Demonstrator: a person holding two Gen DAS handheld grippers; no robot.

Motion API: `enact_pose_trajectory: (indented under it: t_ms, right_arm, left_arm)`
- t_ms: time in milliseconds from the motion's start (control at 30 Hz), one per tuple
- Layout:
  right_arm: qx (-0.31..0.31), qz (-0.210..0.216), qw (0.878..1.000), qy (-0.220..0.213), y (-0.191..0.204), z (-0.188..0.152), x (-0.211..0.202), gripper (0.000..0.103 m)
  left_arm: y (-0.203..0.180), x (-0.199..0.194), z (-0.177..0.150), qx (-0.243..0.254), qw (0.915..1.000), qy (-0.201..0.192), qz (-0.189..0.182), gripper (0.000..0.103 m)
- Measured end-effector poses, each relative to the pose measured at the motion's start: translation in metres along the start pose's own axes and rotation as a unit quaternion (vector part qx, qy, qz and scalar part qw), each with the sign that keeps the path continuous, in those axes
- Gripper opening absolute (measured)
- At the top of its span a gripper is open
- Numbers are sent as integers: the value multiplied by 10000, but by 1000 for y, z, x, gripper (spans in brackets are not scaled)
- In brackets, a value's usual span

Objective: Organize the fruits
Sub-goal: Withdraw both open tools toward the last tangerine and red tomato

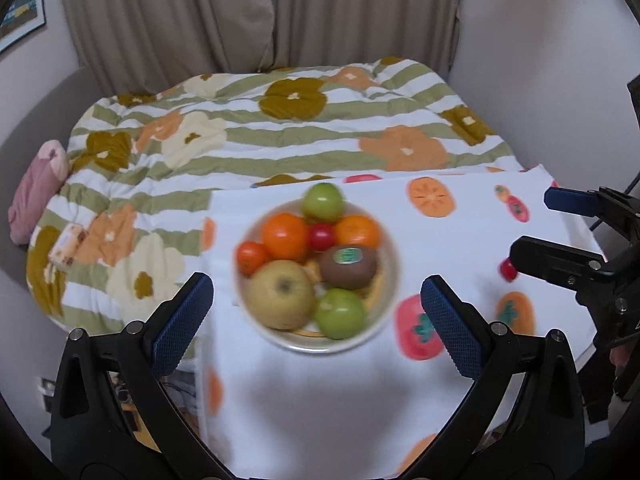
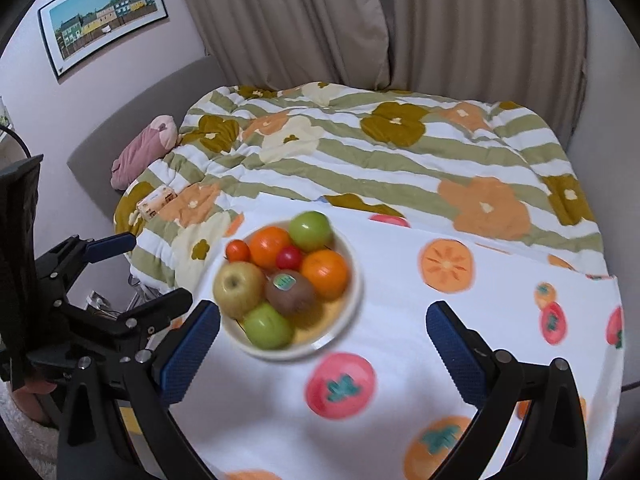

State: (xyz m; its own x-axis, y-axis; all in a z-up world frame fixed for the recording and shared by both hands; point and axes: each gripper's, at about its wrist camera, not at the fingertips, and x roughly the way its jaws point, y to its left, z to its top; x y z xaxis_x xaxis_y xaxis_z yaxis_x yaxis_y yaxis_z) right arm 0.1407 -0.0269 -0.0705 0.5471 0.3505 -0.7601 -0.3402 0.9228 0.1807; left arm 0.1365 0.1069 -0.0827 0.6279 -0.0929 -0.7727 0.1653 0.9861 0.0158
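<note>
A cream bowl [image 1: 390, 300] [image 2: 354, 280] stands on a white fruit-print cloth [image 1: 320, 400] [image 2: 400, 280]. It holds a yellow apple [image 1: 280, 294] [image 2: 238, 284], a kiwi with a sticker [image 1: 349, 267] [image 2: 289, 291], two green apples [image 1: 340, 312] [image 1: 323, 202], two oranges [image 1: 285, 237] [image 1: 357, 232] and small red tomatoes [image 1: 321, 237] [image 1: 252, 257]. My left gripper [image 1: 316, 316] [image 2: 132, 272] is open and empty, in front of the bowl. My right gripper [image 2: 322, 344] [image 1: 532, 228] is open and empty, to the right of the bowl.
A flower-print quilt [image 1: 280, 132] [image 2: 380, 152] covers the bed behind the cloth. A pink plush [image 1: 34, 192] [image 2: 140, 152] and a small printed pack [image 1: 68, 246] [image 2: 156, 202] lie at the left. Curtains [image 1: 260, 12] hang behind. A framed picture [image 2: 100, 16] hangs on the wall.
</note>
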Motion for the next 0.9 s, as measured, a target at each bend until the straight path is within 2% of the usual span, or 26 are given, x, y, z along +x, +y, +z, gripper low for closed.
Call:
enact_pose_trajectory:
  t_ms: [100,200,400,633,767,900]
  right_arm:
    - [50,-293,9995,-113,-25,-15,-19,103]
    - [202,-405,9988,-193,-54,-32,-34,103]
    - [521,-809,9953,-95,-109,-64,-48,103]
    - [638,-1008,9928,-125,-161,-96,-60,103]
    - [645,-1109,9917,-70,-180,-109,-56,103]
    - [762,-1100,9910,61,-199,-124,-44,103]
  left_arm:
    - [-26,-3,-3,118,9999,-65,-32,103]
    - [-54,0,-4,254,9996,-79,-70,103]
    - [-108,14,-10,523,9980,-83,-331,103]
    - [-167,45,-26,921,9929,59,-752,103]
    - [-194,66,-33,1299,9886,138,-750,103]
    - [-213,89,-36,1599,9827,234,-909,103]
